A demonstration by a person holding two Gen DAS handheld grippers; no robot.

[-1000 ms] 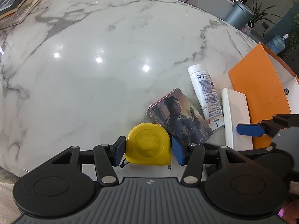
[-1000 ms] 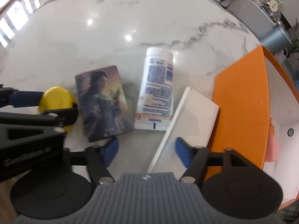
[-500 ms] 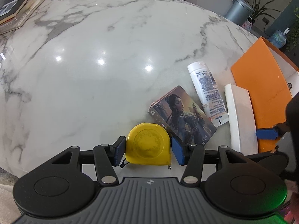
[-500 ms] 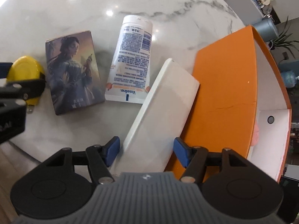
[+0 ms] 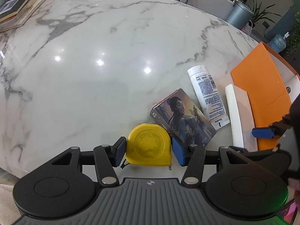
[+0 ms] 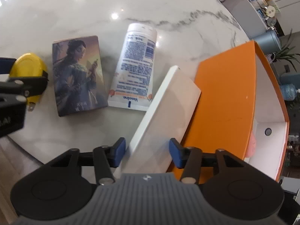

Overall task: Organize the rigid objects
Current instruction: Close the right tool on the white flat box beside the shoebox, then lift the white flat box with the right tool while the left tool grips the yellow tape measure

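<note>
My left gripper (image 5: 149, 151) is shut on a yellow tape measure (image 5: 148, 146) that rests on the marble table (image 5: 93, 75) near its front edge. In the right wrist view a long white flat box (image 6: 168, 103) leans against the orange box (image 6: 225, 86). My right gripper (image 6: 147, 149) straddles its near end. Its jaws are closing, and thin gaps remain beside the blue pads (image 6: 120, 149). Between the two grippers lie a picture box showing a woman (image 6: 78, 75) and a white lotion tube (image 6: 135, 67).
The orange box (image 5: 262, 86) stands open at the right, white inside. A stack of books (image 5: 16, 13) sits at the far left of the table. A grey bin (image 5: 238, 15) and plants stand beyond the table. The table's near edge runs just under both grippers.
The right gripper moved in over the white box's near end, tilting downward, and its jaws narrowed around it. The left gripper stayed still, holding the tape measure.
</note>
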